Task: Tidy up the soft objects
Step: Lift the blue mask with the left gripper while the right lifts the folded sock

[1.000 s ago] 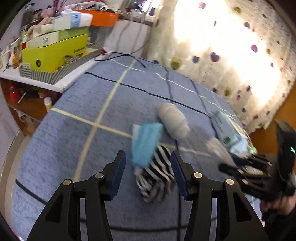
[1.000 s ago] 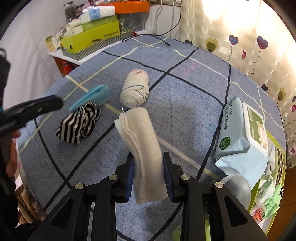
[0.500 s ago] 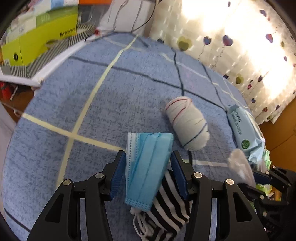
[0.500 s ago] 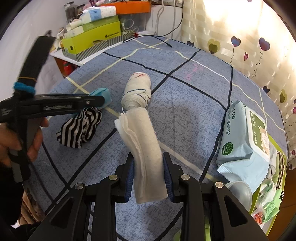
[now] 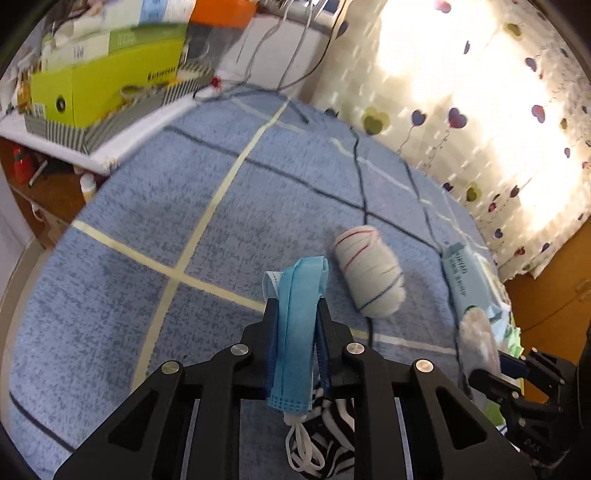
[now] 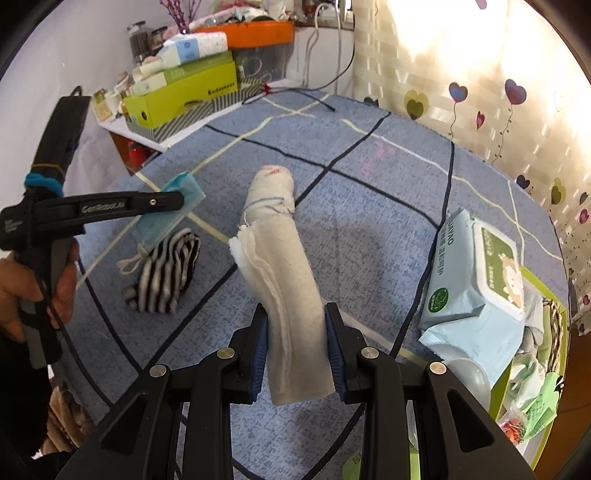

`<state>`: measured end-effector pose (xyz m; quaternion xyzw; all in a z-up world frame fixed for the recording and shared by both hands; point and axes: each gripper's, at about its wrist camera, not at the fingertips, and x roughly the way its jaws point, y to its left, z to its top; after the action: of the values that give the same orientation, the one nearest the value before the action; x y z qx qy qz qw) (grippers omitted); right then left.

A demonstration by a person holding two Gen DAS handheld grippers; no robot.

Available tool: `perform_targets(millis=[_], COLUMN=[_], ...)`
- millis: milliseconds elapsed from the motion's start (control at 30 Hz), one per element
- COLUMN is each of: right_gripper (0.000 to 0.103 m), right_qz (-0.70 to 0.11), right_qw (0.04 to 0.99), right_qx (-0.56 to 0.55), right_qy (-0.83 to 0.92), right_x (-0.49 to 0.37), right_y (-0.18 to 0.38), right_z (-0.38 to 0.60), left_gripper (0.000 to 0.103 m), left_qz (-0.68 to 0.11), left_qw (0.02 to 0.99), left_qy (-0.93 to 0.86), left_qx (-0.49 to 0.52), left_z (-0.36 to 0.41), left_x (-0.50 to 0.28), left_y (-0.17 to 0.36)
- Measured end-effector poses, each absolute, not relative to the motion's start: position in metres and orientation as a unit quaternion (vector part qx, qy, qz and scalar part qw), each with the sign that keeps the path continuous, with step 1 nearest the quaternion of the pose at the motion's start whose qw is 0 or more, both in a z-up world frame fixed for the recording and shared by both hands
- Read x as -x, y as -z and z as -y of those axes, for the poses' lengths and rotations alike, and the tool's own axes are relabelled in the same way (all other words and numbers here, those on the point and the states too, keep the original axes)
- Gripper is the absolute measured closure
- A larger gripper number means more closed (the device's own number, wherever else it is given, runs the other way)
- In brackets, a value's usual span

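Blue face mask (image 5: 297,328): folded, clamped between the fingers of the left gripper (image 5: 296,341), lifted clear of the blue checked tablecloth (image 5: 155,229); its white ear loops (image 5: 301,445) dangle below the pads.

White folded cloth (image 6: 291,306): pinched between the fingers of the right gripper (image 6: 295,352), standing forward out of the jaws, off the cloth-covered table.

Black-and-white striped sock (image 6: 166,275): lying crumpled on the tablecloth, under the held mask.

White rolled sock (image 5: 367,271) with red and blue stripes: lying on the tablecloth, just beyond the white cloth in the right wrist view.

Wet-wipes pack (image 6: 476,288): pale blue, green lid, at the table's right edge, resting against a green-rimmed basket (image 6: 550,314).

Yellow-green box (image 6: 184,94): on a side shelf beyond the table, with an orange tub (image 6: 258,33) behind.
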<state>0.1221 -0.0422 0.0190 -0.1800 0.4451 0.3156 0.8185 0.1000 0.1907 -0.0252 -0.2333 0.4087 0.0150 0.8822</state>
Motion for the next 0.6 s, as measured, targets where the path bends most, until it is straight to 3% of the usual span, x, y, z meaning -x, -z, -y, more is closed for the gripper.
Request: perform_targets(millis=[600], right_gripper=[0.075], right_qz=[-0.396], right_qw=[0.852], right_qx=[0.149], right_qy=[-0.31], right_x=[-0.095], right_y=[-0.061], right_z=[0.073], left_gripper=[0.084], left_qz=[-0.335], left_qw=[0.922], left_qy=[0.029], left_qx=[0.193], left_z=[-0.144], left_x=[-0.06], left_y=[-0.045])
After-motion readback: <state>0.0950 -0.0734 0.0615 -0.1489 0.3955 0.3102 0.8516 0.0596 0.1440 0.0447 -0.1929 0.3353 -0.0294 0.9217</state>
